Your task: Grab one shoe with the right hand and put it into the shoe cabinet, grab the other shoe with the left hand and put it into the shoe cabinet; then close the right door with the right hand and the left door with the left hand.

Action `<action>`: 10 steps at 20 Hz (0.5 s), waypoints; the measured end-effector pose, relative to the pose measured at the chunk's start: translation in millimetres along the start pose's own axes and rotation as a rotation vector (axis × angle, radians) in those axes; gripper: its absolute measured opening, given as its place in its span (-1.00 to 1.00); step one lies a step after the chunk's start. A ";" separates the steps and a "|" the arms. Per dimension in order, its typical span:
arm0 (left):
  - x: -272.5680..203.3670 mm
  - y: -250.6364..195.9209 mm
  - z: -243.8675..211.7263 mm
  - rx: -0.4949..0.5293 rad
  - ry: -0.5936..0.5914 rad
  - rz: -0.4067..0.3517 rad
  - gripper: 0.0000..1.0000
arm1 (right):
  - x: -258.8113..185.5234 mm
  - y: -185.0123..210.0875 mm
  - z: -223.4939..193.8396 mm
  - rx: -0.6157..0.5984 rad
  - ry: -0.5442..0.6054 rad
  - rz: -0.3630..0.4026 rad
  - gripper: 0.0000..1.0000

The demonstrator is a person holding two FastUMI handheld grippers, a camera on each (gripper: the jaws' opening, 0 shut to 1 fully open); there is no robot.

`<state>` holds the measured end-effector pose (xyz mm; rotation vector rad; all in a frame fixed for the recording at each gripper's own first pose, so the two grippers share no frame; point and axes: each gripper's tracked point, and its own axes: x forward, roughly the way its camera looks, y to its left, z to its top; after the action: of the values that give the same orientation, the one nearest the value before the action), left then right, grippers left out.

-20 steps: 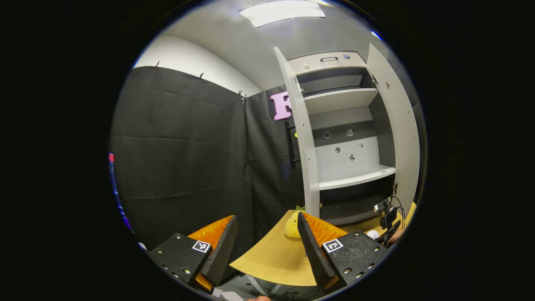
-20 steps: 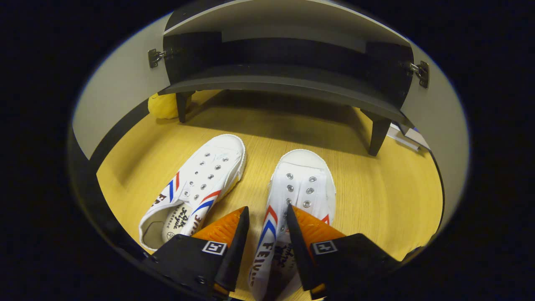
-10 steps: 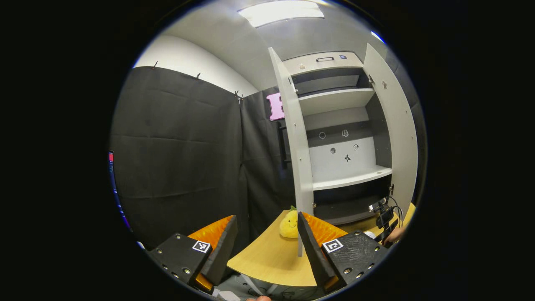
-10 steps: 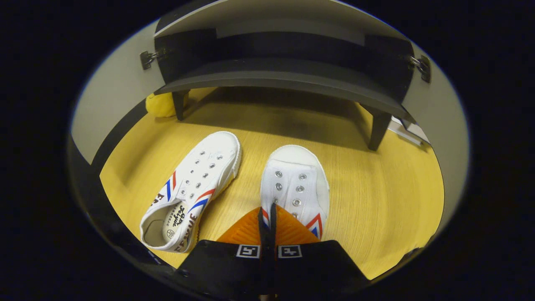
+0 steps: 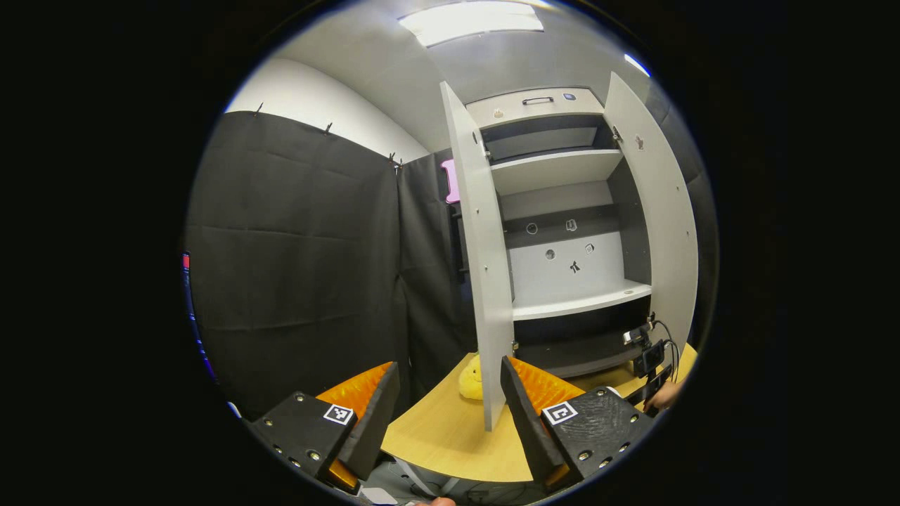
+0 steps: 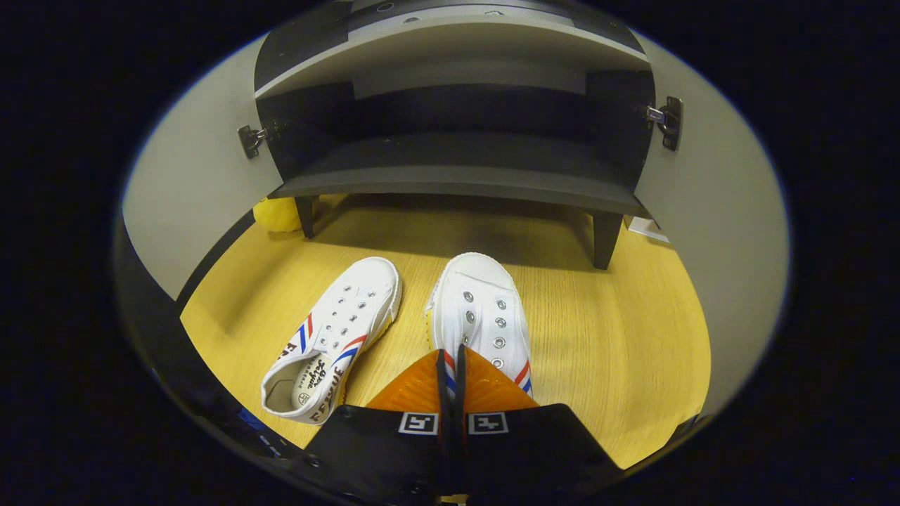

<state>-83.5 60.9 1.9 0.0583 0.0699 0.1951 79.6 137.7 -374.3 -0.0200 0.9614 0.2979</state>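
Two white canvas shoes with red and blue stripes lie on the yellow table point(image 6: 619, 337) before the shoe cabinet point(image 6: 457, 183). My right gripper point(image 6: 450, 353) is shut on the upper of the right-hand shoe point(image 6: 481, 302), whose toe points at the cabinet and whose left sole edge shows, slightly tipped. The other shoe point(image 6: 341, 330) lies just left of it, angled, untouched. My left gripper point(image 5: 448, 365) stands open and holds nothing, off the table's left corner, facing the cabinet point(image 5: 562, 169). Both doors stand open: the left door point(image 5: 481, 267) and the right door point(image 5: 657, 211).
A yellow plush toy point(image 6: 278, 214) sits by the cabinet's front left leg, behind the open left door point(image 6: 190, 211). The low dark bottom shelf has open space above it. In the left gripper view, the other gripper point(image 5: 647, 358) and a hand point(image 5: 661, 400) show at the table's right.
My right gripper closed on the right-hand shoe and has drawn it back and tipped it a little. The left gripper view has swung slightly, so the cabinet sits further left in it.
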 end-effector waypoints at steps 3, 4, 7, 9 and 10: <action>0.5 -3.2 -0.1 0.007 -0.007 -0.020 0.57 | -23.8 -1.5 18.2 0.000 -0.055 0.031 -0.97; 0.8 -4.9 1.0 0.009 -0.012 -0.028 0.55 | -31.0 -2.7 24.0 0.000 -0.070 0.040 -0.97; 3.2 -11.1 2.5 0.011 -0.027 -0.052 0.55 | -52.1 -6.0 42.0 -0.001 -0.123 0.061 -0.97; 2.5 -18.1 3.0 0.002 -0.025 -0.081 0.57 | -67.3 -9.7 56.2 0.002 -0.157 0.068 -0.97; 1.9 -22.1 3.6 -0.002 -0.024 -0.099 0.57 | -75.2 -9.8 64.0 0.007 -0.178 0.075 -0.97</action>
<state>-77.1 39.4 4.0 0.0554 0.0484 0.0954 93.4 119.7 -277.7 0.0482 0.7872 0.3595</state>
